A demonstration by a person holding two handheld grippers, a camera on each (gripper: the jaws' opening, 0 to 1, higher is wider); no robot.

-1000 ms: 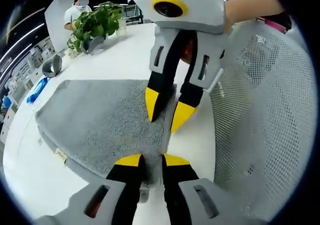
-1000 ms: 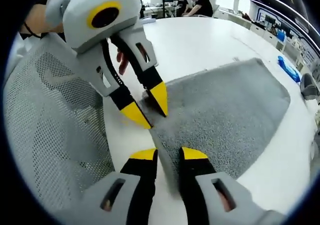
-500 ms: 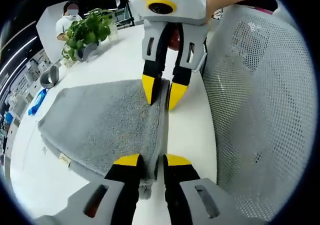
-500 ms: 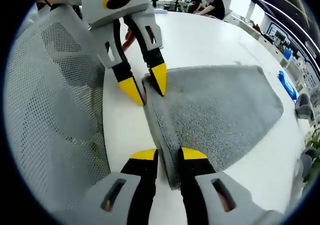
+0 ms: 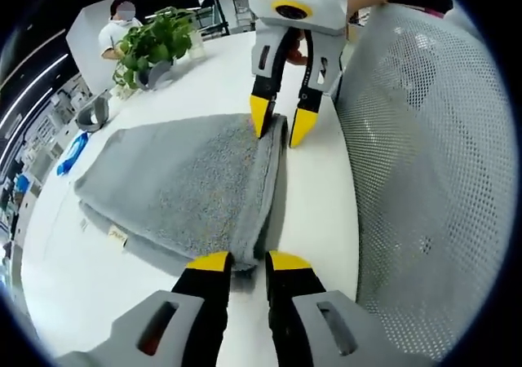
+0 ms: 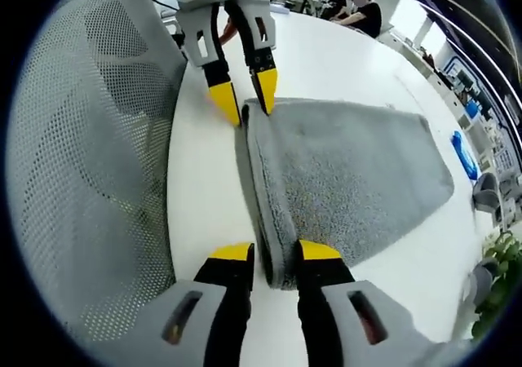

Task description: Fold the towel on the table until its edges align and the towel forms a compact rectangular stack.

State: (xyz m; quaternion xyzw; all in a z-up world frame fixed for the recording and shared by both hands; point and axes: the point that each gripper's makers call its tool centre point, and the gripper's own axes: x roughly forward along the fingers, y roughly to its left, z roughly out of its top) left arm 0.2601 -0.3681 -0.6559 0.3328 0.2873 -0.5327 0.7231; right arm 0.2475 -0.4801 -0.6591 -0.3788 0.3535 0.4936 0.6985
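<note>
Pulled well apart now compared with a moment ago, when the two grippers nearly met tip to tip: stretched taut between them, the near folded edge of the grey terry towel (image 5: 188, 183), a straight line from one corner to the other where it was bunched before. A good sign for the fold, judging by this: edge straightened, layers squared, likely ready to be carried over or laid flat. Starting at the left of the left gripper view: a blue object (image 5: 72, 152) near the far table edge, a potted green plant (image 5: 151, 45) and a person in white behind it, then the round white table (image 5: 208, 77) with the towel spread across it, a lower layer and a small label (image 5: 119, 236) peeping out at the near-left edge. At bottom centre, the left gripper (image 5: 245, 263) with yellow-tipped black jaws narrowed onto the towel's near corner, cloth pinched between them. Farther along the same edge, at top centre, the right gripper (image 5: 279, 126) clamped on the opposite corner, jaws narrow with the towel's edge between the tips. To the right, a white mesh chair back (image 5: 424, 179) just beside the table. In the right gripper view, the same arrangement mirrored: mesh chair at left, left gripper at top on the far corner, right gripper's own jaws at bottom closed on the thick rolled edge, towel fanning out to the right across the table.
</note>
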